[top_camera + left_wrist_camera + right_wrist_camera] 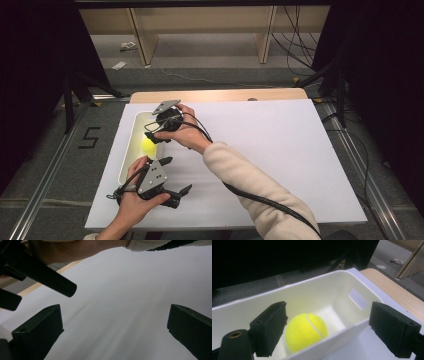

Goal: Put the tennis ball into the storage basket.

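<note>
Right hand-held gripper [328, 330]: jaws spread wide, empty, poised over the near rim of the white bin [317, 287]. Tennis ball [306, 331]: on the bin floor, between and below the jaws. Left hand-held gripper [113, 332]: released, idle above the tabletop [130, 290]. Risk: a jaw clips the rim, or the ball rolls off from a shallow pinch

Matt plastic, felt and paper-white sheet over wood

The tennis ball [306, 330] looks fuzzy, a yellow felt with a smooth pale seam, lying in a white bin [317, 293] of smooth, faintly glossy plastic. The right gripper [328, 333] has matt black, slightly grainy jaw pads. The table [270, 132] wears a matt white sheet; at 12 o'clock a pale wood edge [220, 95] shows. The sleeve [250, 187] is soft cream knit.
</note>
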The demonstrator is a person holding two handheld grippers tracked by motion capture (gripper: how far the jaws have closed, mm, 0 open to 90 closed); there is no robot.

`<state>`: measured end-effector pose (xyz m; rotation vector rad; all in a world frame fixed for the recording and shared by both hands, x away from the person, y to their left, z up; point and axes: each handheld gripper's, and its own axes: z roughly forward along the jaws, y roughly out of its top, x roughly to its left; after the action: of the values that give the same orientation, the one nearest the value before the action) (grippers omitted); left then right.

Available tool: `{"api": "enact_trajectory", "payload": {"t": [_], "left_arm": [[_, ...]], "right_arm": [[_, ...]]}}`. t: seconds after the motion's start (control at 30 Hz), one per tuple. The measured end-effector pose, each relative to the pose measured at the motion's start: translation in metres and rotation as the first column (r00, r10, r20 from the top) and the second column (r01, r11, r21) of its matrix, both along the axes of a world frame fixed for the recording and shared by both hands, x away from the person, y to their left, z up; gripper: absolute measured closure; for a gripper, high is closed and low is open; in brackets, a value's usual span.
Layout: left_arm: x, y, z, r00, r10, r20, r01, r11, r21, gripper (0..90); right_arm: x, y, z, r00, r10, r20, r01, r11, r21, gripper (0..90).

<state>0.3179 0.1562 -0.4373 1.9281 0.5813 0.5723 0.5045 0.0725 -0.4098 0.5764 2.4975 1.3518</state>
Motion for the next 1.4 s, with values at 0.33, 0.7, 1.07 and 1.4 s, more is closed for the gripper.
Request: {"api": "enact_trajectory", "payload": {"t": [0.33, 0.7, 1.07, 1.4], "left_arm": [[0.000, 0.000, 0.000, 1.0000, 0.000, -0.001, 0.000, 1.0000, 0.000, 0.0], [0.000, 0.000, 0.000, 1.0000, 0.001, 0.001, -0.001, 1.0000, 0.000, 0.0], [0.000, 0.000, 0.000, 1.0000, 0.002, 0.001, -0.002, 1.0000, -0.001, 0.0], [0.000, 0.000, 0.000, 1.0000, 0.003, 0.001, -0.003, 1.0000, -0.001, 0.0]], "right_arm": [[0.002, -0.033, 0.003, 0.9988, -0.047, 0.013, 0.047, 0.999, 0.009, 15.4], [-0.003, -0.068, 0.008, 0.9972, -0.067, 0.033, 0.067, 0.998, 0.014, 15.4], [-0.003, -0.113, 0.008, 0.9909, -0.131, 0.034, 0.130, 0.991, 0.017, 15.4], [-0.009, -0.151, 0.007, 0.9835, -0.177, 0.036, 0.176, 0.984, 0.018, 15.3]]}}
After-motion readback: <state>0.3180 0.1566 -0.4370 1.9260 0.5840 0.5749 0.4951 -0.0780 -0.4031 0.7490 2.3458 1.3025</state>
